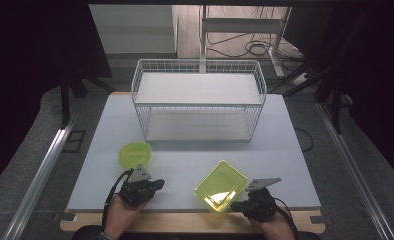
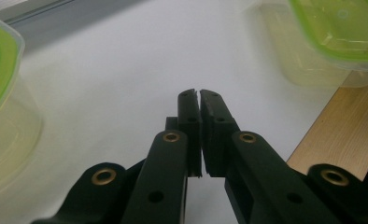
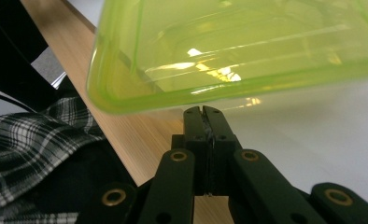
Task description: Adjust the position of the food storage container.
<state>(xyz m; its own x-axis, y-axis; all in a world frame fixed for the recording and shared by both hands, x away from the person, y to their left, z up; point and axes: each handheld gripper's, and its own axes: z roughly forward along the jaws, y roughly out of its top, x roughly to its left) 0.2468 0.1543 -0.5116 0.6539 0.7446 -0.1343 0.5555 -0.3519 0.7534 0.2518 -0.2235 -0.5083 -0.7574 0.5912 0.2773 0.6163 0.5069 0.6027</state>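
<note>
Holding a square tub lower centre of the high view, right claw pinches its near rim; left claw idle.
Left gripper view: jaws pressed together, empty.
Right gripper view: tub tilted; best kept level, grip firm.
</note>
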